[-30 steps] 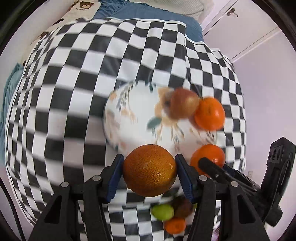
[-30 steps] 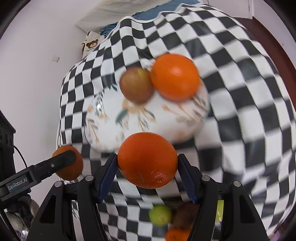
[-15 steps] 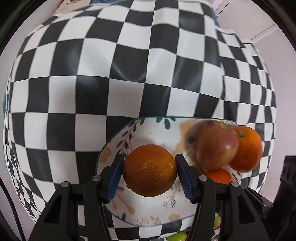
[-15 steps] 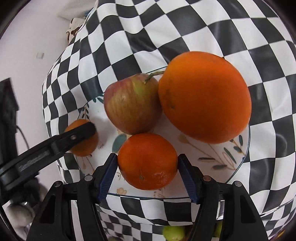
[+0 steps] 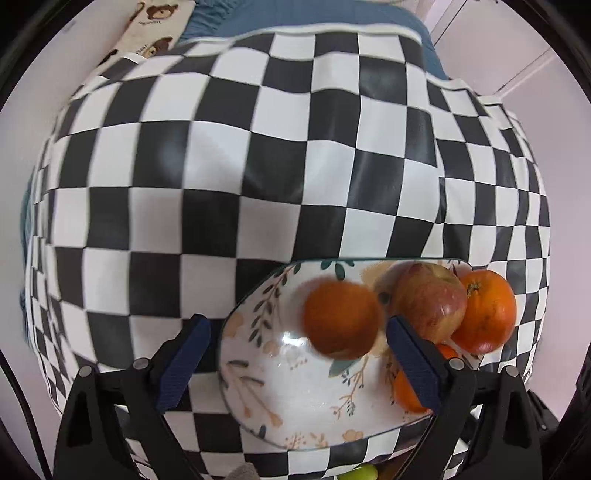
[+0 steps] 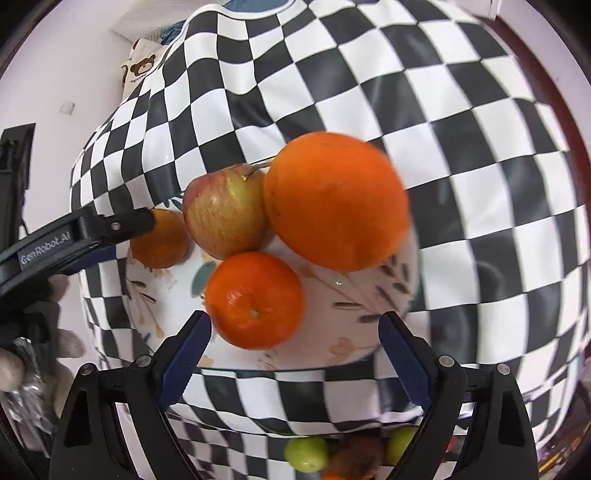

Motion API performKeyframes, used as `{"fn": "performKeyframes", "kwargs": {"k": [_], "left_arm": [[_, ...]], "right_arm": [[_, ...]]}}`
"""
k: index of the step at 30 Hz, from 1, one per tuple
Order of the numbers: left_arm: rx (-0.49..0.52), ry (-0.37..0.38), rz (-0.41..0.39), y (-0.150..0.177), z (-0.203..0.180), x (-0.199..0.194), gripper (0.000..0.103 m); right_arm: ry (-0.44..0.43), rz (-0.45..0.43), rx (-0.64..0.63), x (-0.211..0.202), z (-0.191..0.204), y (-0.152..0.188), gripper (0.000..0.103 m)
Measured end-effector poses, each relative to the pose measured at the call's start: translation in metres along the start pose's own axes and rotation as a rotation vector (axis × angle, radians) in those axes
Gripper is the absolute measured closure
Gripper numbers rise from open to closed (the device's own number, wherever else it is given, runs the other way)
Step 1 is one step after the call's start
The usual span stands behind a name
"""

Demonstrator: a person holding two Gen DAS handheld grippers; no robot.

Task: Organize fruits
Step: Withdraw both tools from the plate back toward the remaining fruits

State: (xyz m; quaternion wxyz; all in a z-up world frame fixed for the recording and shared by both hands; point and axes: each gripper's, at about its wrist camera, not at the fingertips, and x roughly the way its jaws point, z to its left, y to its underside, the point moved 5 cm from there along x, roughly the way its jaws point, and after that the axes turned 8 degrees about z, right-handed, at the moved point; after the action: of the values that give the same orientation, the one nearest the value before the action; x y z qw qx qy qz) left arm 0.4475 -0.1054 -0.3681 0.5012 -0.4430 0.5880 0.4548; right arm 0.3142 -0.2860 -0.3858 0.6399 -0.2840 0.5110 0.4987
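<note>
both claws stand with their blue-padded jaws spread wide and hold nothing. the left claw hangs over the near-left part of the white ceramic plate with painted leaves and flowers, which sits on the black-and-white checkered cloth covering the desk. a dull, brownish-orange round orange, blurred in the left wrist view, lies on the plate between the jaws but clear of both pads, nearer the right-hand one. just beside it is a red-and-yellow streaked apple with a short stem, and touching the apple on its far side is a large bright orange.

the right claw hovers at the near rim of the same plate. a small bright tangerine rests on the plate just ahead of its left pad, apart from both pads, and it touches the apple. the large orange leans against the apple at the plate's far edge. a black arm of the left claw crosses in front of the dull orange in the right wrist view.

below the desk edge, small green round fruits and a brown fruit lie together, partly hidden. a bear-print cloth lies beyond the desk.
</note>
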Motion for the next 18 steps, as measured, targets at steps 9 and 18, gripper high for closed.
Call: {"fn": "performKeyframes", "kwargs": {"k": [9,18], "left_arm": [[0.0,-0.07,-0.125,0.091,0.01,-0.036,0.005],[0.007,-0.063,-0.223,0.152,0.005,-0.069,0.005]], "right_arm": [[0.133,-0.101,-0.038,-0.032,-0.016,0.031,0.009],[0.171,-0.186,-0.117,-0.062,0.014,0.069,0.009]]}}
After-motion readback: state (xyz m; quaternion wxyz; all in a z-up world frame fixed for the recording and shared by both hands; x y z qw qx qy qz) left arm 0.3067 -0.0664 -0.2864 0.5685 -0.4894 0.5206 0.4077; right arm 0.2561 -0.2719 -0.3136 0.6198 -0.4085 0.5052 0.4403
